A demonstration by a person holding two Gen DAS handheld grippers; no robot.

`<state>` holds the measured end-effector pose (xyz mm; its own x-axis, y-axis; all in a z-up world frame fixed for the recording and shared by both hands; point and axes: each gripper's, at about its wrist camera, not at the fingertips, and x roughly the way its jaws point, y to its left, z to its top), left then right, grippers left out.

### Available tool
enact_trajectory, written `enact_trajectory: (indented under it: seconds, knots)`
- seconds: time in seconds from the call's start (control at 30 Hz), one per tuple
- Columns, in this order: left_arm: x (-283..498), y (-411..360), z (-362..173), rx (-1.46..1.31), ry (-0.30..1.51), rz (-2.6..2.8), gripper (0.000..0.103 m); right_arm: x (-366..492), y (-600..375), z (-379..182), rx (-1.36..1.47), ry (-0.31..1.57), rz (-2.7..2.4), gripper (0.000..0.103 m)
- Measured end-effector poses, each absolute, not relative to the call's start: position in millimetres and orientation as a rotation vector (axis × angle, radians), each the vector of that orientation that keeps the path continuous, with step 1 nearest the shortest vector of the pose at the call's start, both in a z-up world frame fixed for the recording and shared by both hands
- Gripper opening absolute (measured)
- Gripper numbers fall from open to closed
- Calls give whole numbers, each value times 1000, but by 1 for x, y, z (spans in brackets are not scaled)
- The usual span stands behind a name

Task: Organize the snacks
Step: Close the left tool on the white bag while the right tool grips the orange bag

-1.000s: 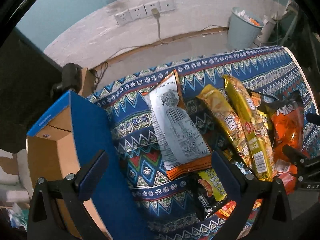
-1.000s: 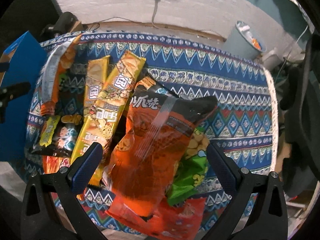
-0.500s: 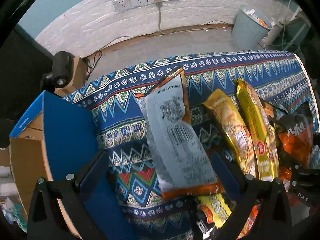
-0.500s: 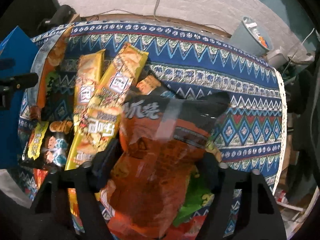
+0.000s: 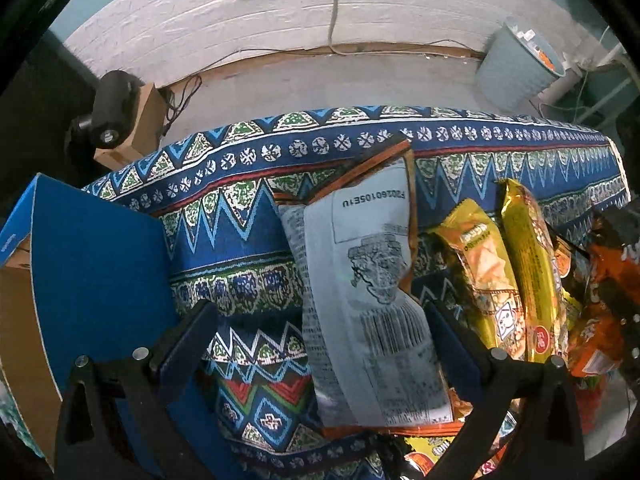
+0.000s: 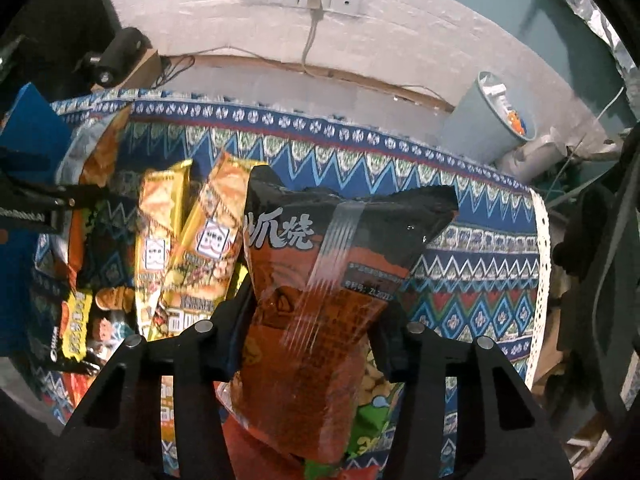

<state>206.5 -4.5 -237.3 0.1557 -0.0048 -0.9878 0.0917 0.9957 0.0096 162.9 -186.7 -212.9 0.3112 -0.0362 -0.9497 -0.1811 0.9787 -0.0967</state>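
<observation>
**Inspector:** Report the pose of each hand.

**Operator:** My left gripper (image 5: 320, 336) points steeply down over the patterned cloth (image 5: 240, 216). Its jaws stand wide apart, gripping nothing; the grey-backed snack bag (image 5: 364, 292) lies between them, beside the right finger. My right gripper (image 6: 312, 320) also tilts downward. Its jaws are closing, and the pads press both sides of the orange-and-black snack bag (image 6: 320, 272), which stands upright between them.

**Inspector:** What does one view show that the other lacks?

**Operator:** The left view shows the blue cardboard box (image 5: 92, 272) at the cloth's left edge, its brown inside visible. The right view shows a green packet (image 6: 372, 420) beneath the held bag. Both show the two yellow packets (image 6: 180, 248) lying side by side mid-cloth, and the grey bin (image 6: 484, 120) on the floor beyond.
</observation>
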Motion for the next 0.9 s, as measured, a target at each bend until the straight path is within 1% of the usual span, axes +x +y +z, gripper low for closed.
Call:
enact_trajectory:
  seconds: [0.03, 0.1, 0.13, 0.2, 0.23, 0.27, 0.33, 0.4, 0.47, 0.67, 0.9]
  knots:
    - [207, -3, -239, 65, 1412, -74, 102, 164, -187, -212, -196, 1251, 99, 49]
    - [204, -1, -240, 48, 1409, -87, 89, 165, -187, -209, -190, 1244, 104, 47]
    - [205, 0, -242, 30, 1415, -103, 85, 166, -187, -208, -187, 1242, 108, 47]
    - [205, -1, -244, -1, 1424, -137, 67, 164, -186, -205, -183, 1234, 117, 46]
    - [204, -1, -244, -12, 1428, -149, 61, 163, -185, -204, -183, 1232, 120, 46]
    - [204, -1, -244, -25, 1433, -162, 51, 163, -186, -203, -184, 1230, 124, 45]
    - [201, -3, -243, -14, 1430, -159, 49, 162, -186, -200, -185, 1220, 123, 45]
    - [199, -5, -241, 3, 1420, -160, 43, 160, -188, -196, -186, 1208, 120, 45]
    - [194, -6, -235, 29, 1396, -144, 41, 158, -190, -190, -175, 1196, 115, 45]
    - [180, -7, -201, 37, 1310, -141, 37, 155, -194, -172, -139, 1162, 121, 45]
    - [150, 0, -146, 53, 1191, -146, 36, 147, -182, -141, -118, 1095, 161, 45]
